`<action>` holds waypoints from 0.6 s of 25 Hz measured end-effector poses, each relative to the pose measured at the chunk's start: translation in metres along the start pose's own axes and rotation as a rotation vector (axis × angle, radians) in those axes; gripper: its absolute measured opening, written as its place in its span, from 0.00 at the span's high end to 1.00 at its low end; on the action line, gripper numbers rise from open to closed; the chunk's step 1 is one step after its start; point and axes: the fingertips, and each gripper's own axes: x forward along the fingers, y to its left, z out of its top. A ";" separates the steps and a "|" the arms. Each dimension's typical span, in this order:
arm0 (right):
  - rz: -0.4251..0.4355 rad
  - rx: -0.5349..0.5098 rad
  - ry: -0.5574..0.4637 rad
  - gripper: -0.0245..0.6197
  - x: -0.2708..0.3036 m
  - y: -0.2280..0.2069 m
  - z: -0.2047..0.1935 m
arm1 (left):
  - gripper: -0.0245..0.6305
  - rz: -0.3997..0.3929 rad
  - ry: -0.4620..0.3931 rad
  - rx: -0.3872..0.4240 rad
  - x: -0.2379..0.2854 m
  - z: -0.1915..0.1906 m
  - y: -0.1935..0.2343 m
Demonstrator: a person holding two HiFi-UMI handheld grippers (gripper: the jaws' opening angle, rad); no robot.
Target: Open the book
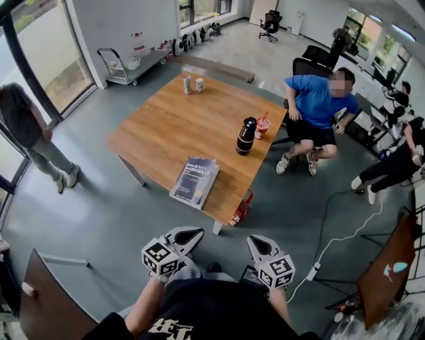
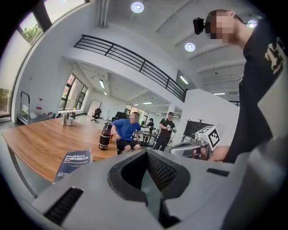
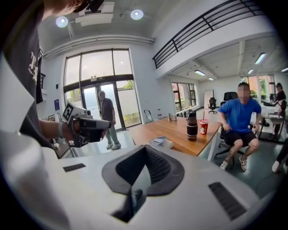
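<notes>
Grey floor (image 1: 99, 206) throughout. Wooden table (image 1: 166, 126) stands centrally. Full-height windows (image 1: 50, 60) on the left wall admit daylight. Round ceiling lights (image 2: 137, 6) lit. Railed balcony (image 2: 130, 58) overhead. Office chair (image 1: 270, 23) at far end

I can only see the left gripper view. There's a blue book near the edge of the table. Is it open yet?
Observer: Not yet. The head view shows the book lying shut, cover up, at the near edge of the table.
Operator: Is the other gripper holding anything?
Observer: No. In the right gripper view, the right gripper has its fingers together with nothing between them.
Operator: Is there somebody I can't see?
Observer: Yes. A person is standing by the big windows, off to the left of the table.
</notes>
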 end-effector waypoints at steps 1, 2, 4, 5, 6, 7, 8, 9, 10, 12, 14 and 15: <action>-0.005 0.001 -0.002 0.98 0.000 0.001 0.001 | 0.95 -0.003 0.000 0.000 0.000 0.000 0.001; -0.009 0.002 -0.004 0.98 0.000 0.001 0.002 | 0.95 -0.006 0.001 0.000 -0.001 0.000 0.002; -0.019 0.005 -0.002 0.98 0.000 0.002 0.002 | 0.95 -0.013 0.002 0.000 0.000 0.001 0.005; -0.024 0.007 0.000 0.98 0.000 0.001 0.001 | 0.95 -0.016 0.003 -0.001 0.000 0.001 0.005; -0.029 0.008 0.002 0.98 0.000 0.001 0.001 | 0.95 -0.019 0.003 -0.004 0.000 0.001 0.006; -0.034 0.010 0.003 0.98 0.000 0.001 0.001 | 0.95 -0.023 0.003 -0.007 0.000 0.002 0.007; -0.039 0.011 0.004 0.98 0.001 0.001 0.001 | 0.95 -0.027 0.001 -0.007 0.000 0.002 0.008; -0.043 0.013 0.005 0.98 0.002 0.001 0.001 | 0.95 -0.033 0.000 -0.006 0.001 0.002 0.010; -0.046 0.013 0.006 0.98 0.004 0.001 0.001 | 0.95 -0.037 -0.001 -0.005 0.001 0.001 0.012; -0.050 0.013 0.007 0.98 0.007 0.002 0.002 | 0.95 -0.043 0.001 -0.004 0.001 0.000 0.015; -0.054 0.013 0.007 0.98 0.010 0.004 0.004 | 0.95 -0.048 0.003 -0.005 0.000 0.001 0.019; -0.055 0.013 0.008 0.98 0.012 0.005 0.006 | 0.95 -0.051 0.004 -0.006 -0.001 0.002 0.021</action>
